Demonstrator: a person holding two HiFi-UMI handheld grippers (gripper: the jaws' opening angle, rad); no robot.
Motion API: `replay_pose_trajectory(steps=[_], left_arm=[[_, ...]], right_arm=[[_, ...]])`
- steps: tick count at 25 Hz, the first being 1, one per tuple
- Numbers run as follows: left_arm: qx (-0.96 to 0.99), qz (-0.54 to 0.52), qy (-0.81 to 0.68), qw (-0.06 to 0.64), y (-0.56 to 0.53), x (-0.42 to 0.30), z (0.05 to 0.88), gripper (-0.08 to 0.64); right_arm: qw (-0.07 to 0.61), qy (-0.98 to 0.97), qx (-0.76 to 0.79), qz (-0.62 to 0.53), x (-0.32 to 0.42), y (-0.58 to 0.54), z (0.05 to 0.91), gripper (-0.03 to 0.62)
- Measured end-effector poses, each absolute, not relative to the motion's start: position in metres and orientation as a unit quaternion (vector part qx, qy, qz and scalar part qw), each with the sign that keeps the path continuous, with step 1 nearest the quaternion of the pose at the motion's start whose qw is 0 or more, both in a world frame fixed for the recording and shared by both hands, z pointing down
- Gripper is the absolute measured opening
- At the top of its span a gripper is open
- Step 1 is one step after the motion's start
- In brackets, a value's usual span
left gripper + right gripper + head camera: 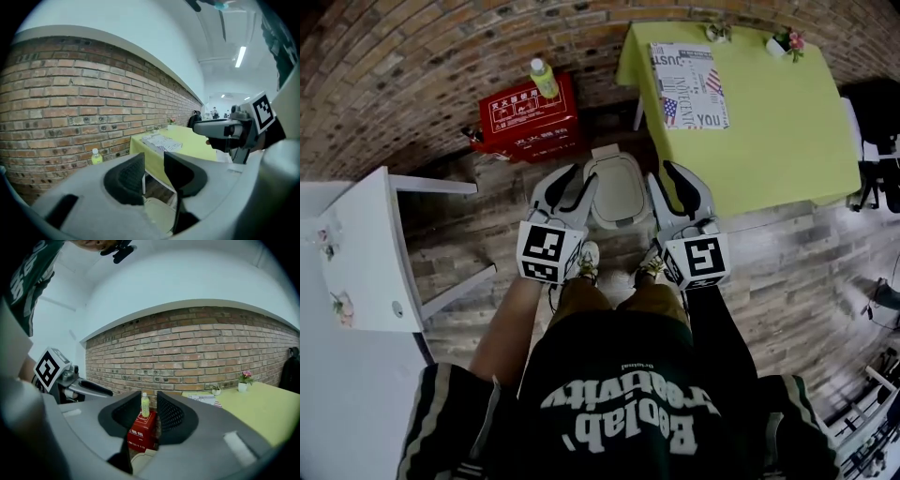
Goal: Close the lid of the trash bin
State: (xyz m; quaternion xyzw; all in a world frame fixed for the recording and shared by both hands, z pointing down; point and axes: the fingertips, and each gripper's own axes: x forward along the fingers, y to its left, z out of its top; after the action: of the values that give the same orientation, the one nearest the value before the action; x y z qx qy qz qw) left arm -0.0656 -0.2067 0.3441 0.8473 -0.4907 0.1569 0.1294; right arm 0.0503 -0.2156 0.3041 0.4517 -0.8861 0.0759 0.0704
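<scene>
Left tool (153, 163) and right tool (149, 401) both spread, nothing pinched. Between them a rounded beige plastic bin (617, 192), edges hidden; rough brick wall (412, 66) beyond.

Looks like office/studio rm: brick wall (412, 66), ceiling strip light (241, 56), red fire-extinguisher box (530, 117), green table (769, 141).

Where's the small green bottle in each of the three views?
Head view: bottle top centre-left, on the red box.
Left gripper view: bottle lower left, against the brick wall.
Right gripper view: bottle centre, far off between the open jaws.
Shared landmark: yellow-green table.
</scene>
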Motion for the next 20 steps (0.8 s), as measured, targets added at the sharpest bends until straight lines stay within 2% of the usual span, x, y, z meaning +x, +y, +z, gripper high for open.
replay_pose_trajectory(steps=[4, 16, 20], left_arm=[[0.852, 0.133, -0.495, 0.104, -0.209, -0.069, 0.305, 0.112], [0.862, 0.1, -0.492, 0.061, -0.201, -0.074, 0.236, 0.092], [0.862, 0.09, -0.499, 0.031, -0.197, -0.077, 0.215, 0.037]], right_arm=[[0.064, -0.885, 0.458, 0.059, 0.056, -0.217, 0.283, 0.12], [0.048, -0.89, 0.452, 0.035, 0.052, -0.206, 0.239, 0.12], [0.041, -0.889, 0.455, 0.019, 0.052, -0.202, 0.227, 0.099]])
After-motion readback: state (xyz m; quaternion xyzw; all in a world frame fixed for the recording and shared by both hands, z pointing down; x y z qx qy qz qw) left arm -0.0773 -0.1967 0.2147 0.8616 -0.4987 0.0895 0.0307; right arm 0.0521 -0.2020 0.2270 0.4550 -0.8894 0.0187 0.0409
